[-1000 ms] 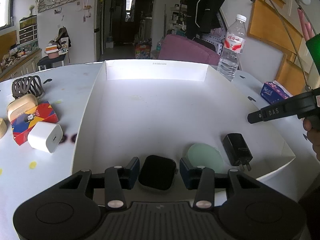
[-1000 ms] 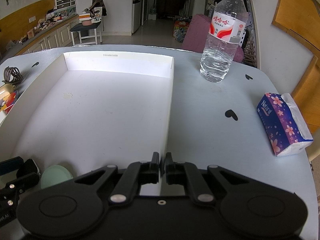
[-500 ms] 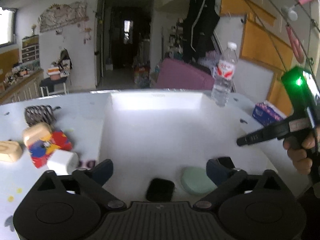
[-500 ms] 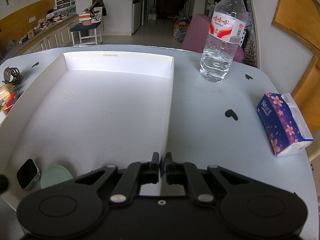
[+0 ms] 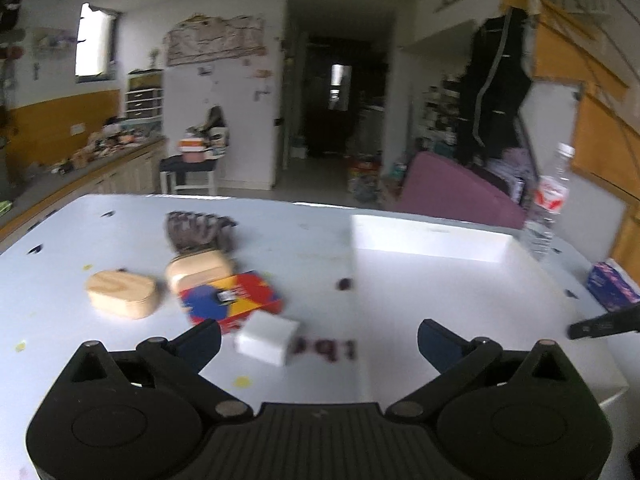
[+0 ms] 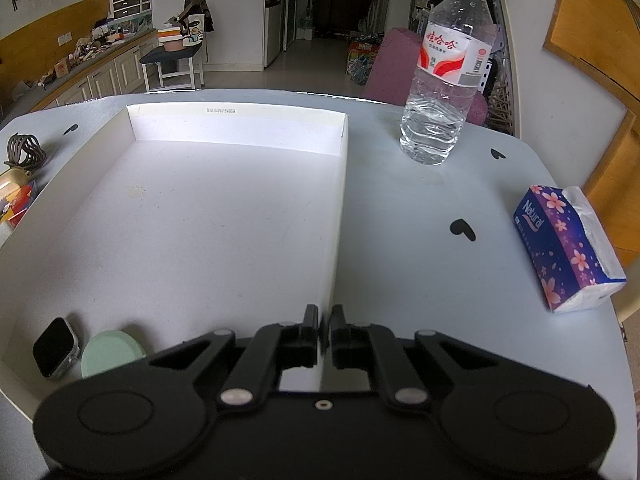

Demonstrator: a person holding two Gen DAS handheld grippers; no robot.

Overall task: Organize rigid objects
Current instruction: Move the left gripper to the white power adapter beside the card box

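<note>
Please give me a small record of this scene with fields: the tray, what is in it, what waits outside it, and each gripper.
tray: shallow white cardboard tray on the pale table
inside tray: black-screened smartwatch and mint-green round disc, side by side in the near left corner
outside tray: white cube charger, red, blue and yellow box, two beige cases, dark claw hair clip
left gripper: open, jaws just opened, nothing between them
right gripper: shut, empty
</note>
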